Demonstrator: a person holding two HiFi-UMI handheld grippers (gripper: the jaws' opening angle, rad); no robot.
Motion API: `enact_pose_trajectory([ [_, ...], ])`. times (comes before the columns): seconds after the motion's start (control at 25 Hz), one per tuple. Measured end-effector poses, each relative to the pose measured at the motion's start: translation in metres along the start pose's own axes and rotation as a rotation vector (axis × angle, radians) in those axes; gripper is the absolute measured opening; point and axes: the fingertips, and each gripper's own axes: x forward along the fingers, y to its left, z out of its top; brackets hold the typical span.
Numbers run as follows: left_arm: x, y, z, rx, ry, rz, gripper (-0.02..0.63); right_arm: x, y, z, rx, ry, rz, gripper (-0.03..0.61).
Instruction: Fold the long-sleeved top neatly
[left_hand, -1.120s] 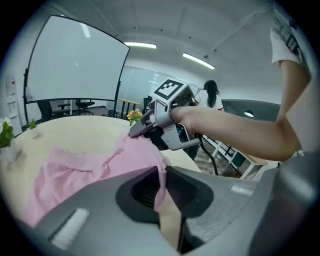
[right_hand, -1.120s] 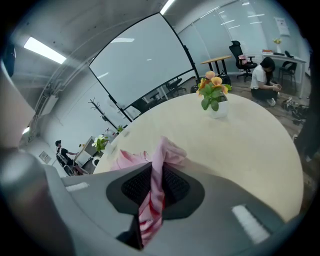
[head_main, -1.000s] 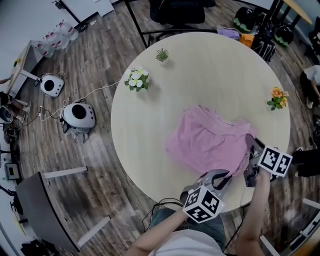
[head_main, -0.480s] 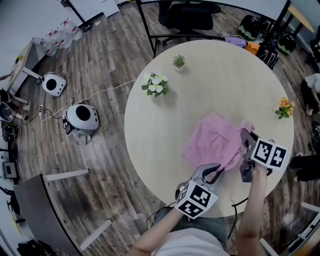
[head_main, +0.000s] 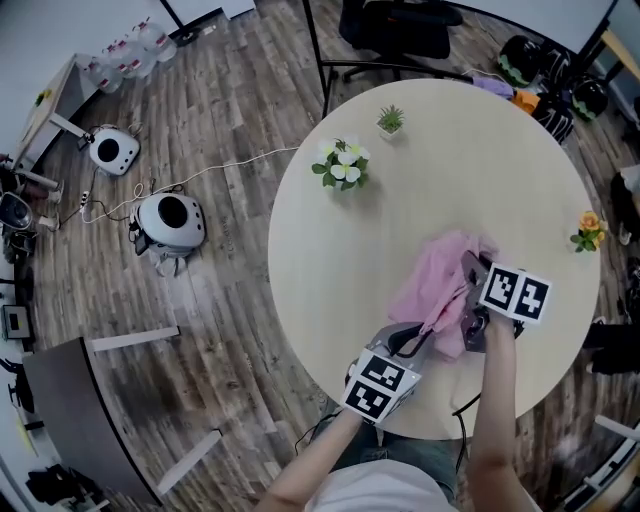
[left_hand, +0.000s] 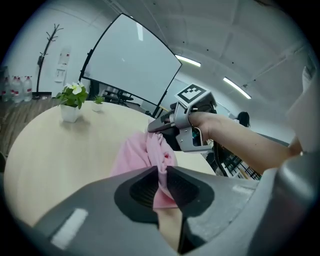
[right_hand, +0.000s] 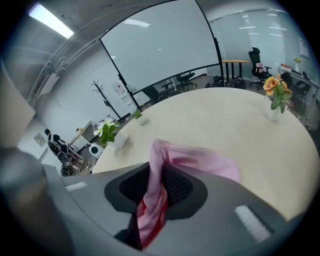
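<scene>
We had the left tool (left_hand: 161, 182) and right tool (right_hand: 156, 187) each clenched on the pink long-sleeved top (head_main: 440, 275), bunched on the desk (head_main: 330, 250), probably to drag a fold across. The right tool's jaws had just been easing apart, with cloth still between them. The white-flower pot (head_main: 342, 168) stood well clear, blocking nothing.

**Q:** How are the arms posed?

**A:** The left forearm (head_main: 305, 478) and the right forearm (head_main: 488, 410) reach in from the near edge of the tabletop (head_main: 330, 240). The left gripper (head_main: 425, 335) is near and left. The right gripper (head_main: 470, 285) is just beyond it to the right. Both angle downward.

**Q:** What is the jaw condition?

**A:** Each pair of jaws pinches a fold of the pink top (head_main: 440, 275). The right jaws have just been opening slightly, with fabric between them.
</scene>
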Motion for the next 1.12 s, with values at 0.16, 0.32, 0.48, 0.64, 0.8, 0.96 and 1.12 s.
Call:
enact_pose_trajectory([
  [0.16, -0.005, 0.025, -0.010, -0.060, 0.007, 0.028, 0.173, 0.021, 0.018, -0.004, 0.018, -0.014, 0.047, 0.167],
  [0.32, -0.006, 0.047, -0.023, -0.130, 0.017, 0.033, 0.179, 0.034, 0.037, -0.011, -0.013, -0.011, 0.097, 0.269],
  [0.48, -0.010, 0.065, -0.035, -0.210, 0.025, 0.042, 0.181, 0.028, 0.050, -0.009, -0.047, -0.042, 0.131, 0.314],
  [0.64, -0.021, 0.086, -0.035, -0.225, 0.011, 0.094, 0.181, 0.001, 0.047, 0.004, -0.077, -0.116, 0.141, 0.255],
  [0.8, -0.031, 0.098, -0.023, -0.210, -0.013, 0.119, 0.181, -0.031, 0.025, 0.004, -0.168, -0.157, 0.068, 0.140],
  [0.96, -0.036, 0.101, -0.008, -0.186, -0.039, 0.128, 0.181, -0.043, 0.003, -0.022, -0.273, -0.085, -0.011, 0.059],
  [1.12, -0.037, 0.098, 0.006, -0.167, -0.058, 0.128, 0.181, -0.040, 0.009, -0.052, -0.303, -0.009, 0.019, 0.029],
])
